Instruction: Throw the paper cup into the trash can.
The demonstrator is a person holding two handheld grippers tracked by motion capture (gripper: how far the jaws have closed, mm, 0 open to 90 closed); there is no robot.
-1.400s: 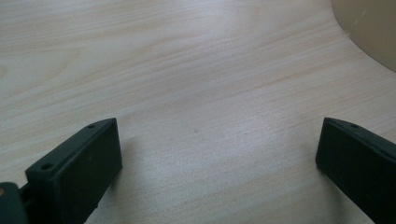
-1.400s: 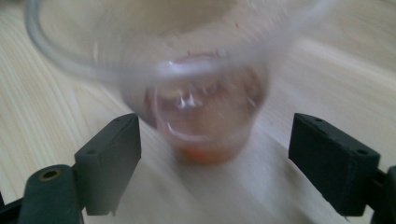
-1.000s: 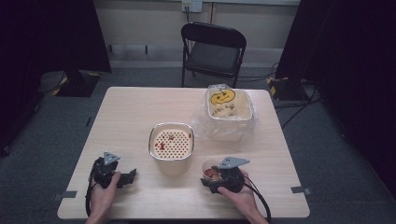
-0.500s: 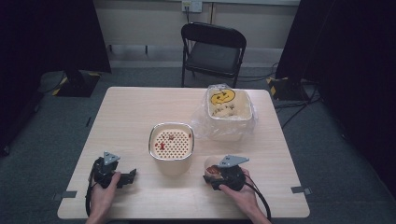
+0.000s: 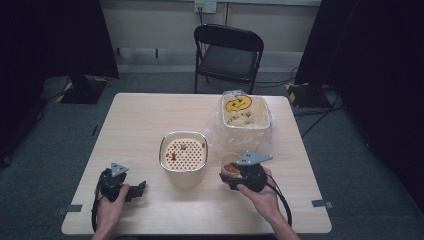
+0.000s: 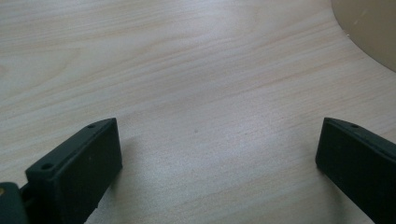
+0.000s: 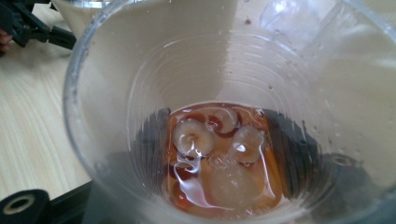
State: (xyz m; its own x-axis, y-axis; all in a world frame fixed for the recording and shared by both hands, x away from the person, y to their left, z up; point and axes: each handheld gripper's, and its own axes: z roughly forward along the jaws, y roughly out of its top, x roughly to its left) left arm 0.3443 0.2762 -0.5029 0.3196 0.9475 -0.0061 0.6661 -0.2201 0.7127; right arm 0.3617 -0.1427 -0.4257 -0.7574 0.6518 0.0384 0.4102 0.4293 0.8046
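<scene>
right gripper (image 5: 239,175) near table's front right, jaws pinching clear plastic cup (image 5: 230,166) from both sides; cup tilted, mouth facing gripper's camera, reddish liquid with pale round pieces (image 7: 219,154) pooled at bottom. cup just right of cream bucket (image 5: 183,159) with perforated insert. plastic-wrapped tub (image 5: 245,114) with smiley farther back. left gripper (image 5: 131,190) well apart at front left, jaws spread wide over bare wooden table (image 6: 187,70), holding nothing.

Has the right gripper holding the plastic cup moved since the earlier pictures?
No. In the high view the right gripper and its plastic cup sit at the same spot right of the strainer bowl, showing no clear shift.
</scene>
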